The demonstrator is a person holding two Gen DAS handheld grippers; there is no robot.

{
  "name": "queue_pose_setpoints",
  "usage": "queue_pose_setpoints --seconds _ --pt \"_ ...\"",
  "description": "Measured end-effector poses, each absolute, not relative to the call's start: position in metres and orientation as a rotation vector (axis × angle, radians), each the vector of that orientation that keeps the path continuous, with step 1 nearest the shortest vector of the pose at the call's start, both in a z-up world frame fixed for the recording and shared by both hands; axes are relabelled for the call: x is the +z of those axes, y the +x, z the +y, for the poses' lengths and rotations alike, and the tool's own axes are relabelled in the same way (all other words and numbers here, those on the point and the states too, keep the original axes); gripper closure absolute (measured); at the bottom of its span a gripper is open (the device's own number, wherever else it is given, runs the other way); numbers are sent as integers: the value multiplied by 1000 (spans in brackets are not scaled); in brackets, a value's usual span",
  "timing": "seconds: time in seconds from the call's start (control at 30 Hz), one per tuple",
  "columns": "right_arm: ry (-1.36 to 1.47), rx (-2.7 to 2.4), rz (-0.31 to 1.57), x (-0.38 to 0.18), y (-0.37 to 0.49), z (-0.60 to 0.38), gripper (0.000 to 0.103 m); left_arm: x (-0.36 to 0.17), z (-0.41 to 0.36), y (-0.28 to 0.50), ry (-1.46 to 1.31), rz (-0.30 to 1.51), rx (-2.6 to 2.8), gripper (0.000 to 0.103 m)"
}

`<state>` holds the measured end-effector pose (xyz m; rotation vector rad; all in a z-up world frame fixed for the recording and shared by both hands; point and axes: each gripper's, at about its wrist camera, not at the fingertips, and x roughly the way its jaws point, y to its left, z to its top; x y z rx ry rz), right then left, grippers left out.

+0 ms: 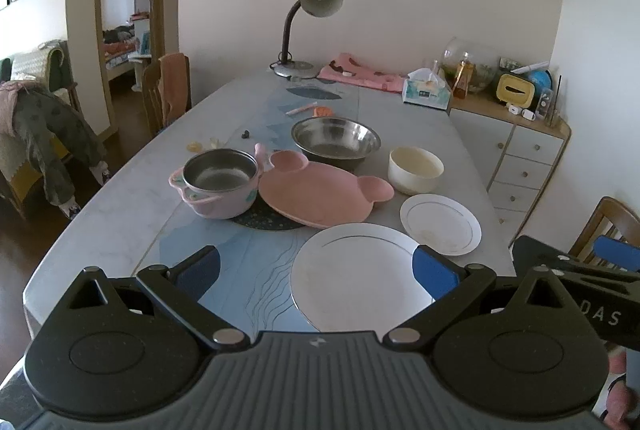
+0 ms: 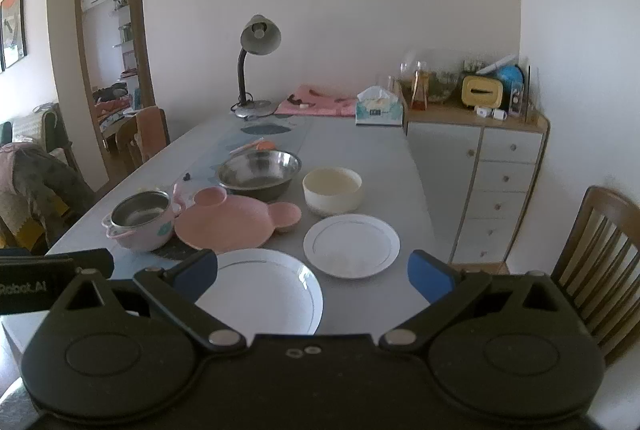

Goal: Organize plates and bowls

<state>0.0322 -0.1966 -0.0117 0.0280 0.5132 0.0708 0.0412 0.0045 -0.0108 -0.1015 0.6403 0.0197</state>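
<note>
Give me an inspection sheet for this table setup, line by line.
Surface: grey table with a blue runner.
Job's things: large plate, small plate, pink plate, steel bowl, cream bowl, pink pot; none stacked.
Clutter: lamp, tissue box, pink cloth, small bits on the runner.
Grippers: left gripper and right gripper both have jaws open, holding nothing.
Cables: lamp cord at its base only.
Surroundings: cabinet, chair, doorway, wall pictures.
</note>
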Motion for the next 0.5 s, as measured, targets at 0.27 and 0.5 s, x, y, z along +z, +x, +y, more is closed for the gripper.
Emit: queue_pose_setpoints --seconds 0.27,0.5 --pt "44 65 623 -32 73 -194 0 -35 18 89 -102 715 -54 0" --pt "40 62 731 -71 115 -190 5 -76 32 135 -43 798 -95 0"
